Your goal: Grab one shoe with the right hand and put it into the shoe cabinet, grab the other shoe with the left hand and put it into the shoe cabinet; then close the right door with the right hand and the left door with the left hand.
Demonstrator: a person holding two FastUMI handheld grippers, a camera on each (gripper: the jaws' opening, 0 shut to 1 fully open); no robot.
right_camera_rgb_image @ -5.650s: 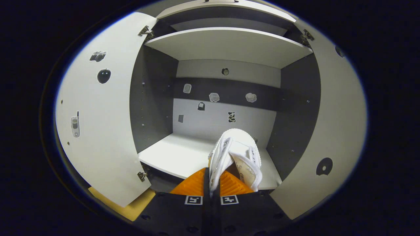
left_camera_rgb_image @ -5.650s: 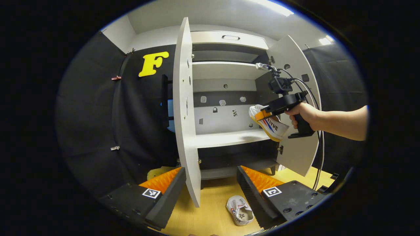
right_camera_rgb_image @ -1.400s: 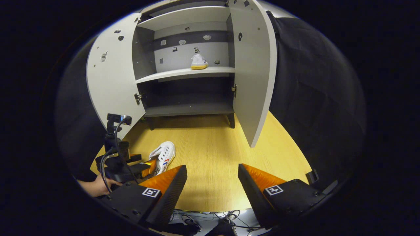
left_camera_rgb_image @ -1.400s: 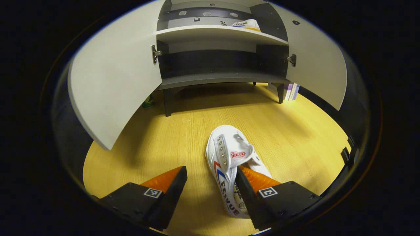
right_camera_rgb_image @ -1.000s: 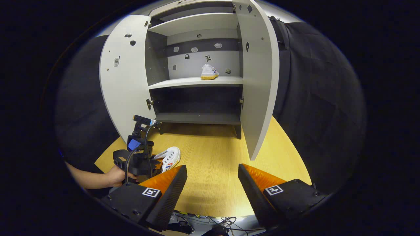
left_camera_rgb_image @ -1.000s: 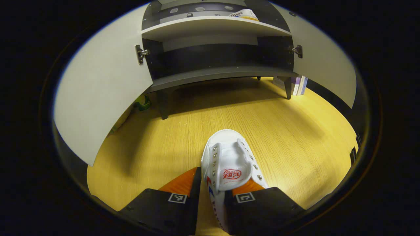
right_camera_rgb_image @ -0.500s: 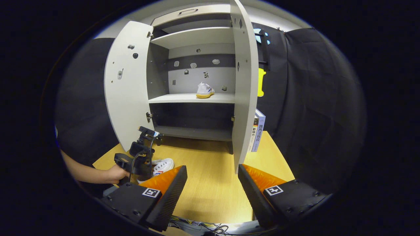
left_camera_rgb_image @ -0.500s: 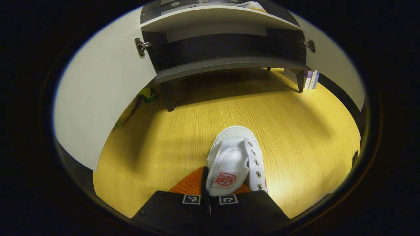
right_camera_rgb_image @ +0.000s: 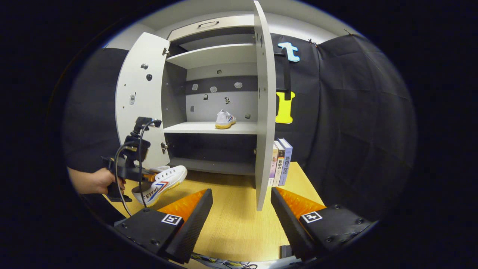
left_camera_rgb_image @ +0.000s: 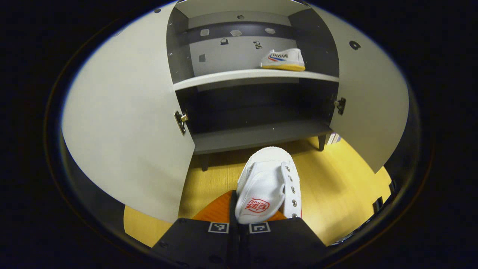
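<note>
Left tongs [left_camera_rgb_image: 239,220] clamped on second shoe [left_camera_rgb_image: 267,179], lifted before open shoe cabinet [left_camera_rgb_image: 257,76]; right tongs [right_camera_rgb_image: 242,209] spread, empty. Could slip from heel-only pinch, or clip shelf edge.

shoe [left_camera_rgb_image: 269,179]: white canvas, metal eyelets | cabinet door [left_camera_rgb_image: 127,123]: matt laminate | floor [right_camera_rgb_image: 239,216]: wood grain

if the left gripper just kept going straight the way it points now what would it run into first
Probably the dark bottom shelf of the cabinet. The left gripper, shut on the shoe, points at that low opening between the open doors, and the shoe's toe would arrive first. Depth is hard to judge.
</note>
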